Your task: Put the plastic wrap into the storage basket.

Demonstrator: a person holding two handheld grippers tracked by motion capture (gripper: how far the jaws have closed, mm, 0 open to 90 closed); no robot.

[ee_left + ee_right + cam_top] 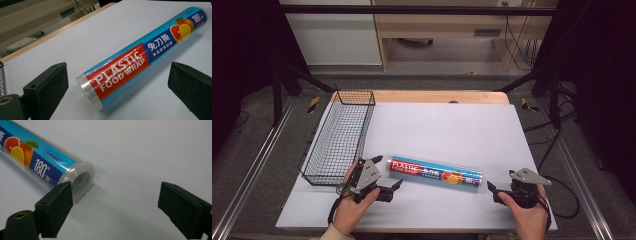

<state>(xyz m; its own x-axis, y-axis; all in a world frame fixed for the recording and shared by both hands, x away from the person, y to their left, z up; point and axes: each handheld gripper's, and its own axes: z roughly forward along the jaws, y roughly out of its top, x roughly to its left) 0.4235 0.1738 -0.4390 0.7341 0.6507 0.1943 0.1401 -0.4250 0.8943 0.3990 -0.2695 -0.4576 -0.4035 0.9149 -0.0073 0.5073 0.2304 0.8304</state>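
Jaws: left gripper [396,186] and right gripper [490,188] both spread, empty.
Roll axis: plastic food wrap roll [435,173] lies crosswise between them, one end near each.

Plastic wrap roll [130,60] lying between spread jaws.

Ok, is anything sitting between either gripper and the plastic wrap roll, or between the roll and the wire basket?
Nothing visible. The left gripper and right gripper face the ends of the plastic wrap roll across bare white table, and the stretch to the wire basket is also free.
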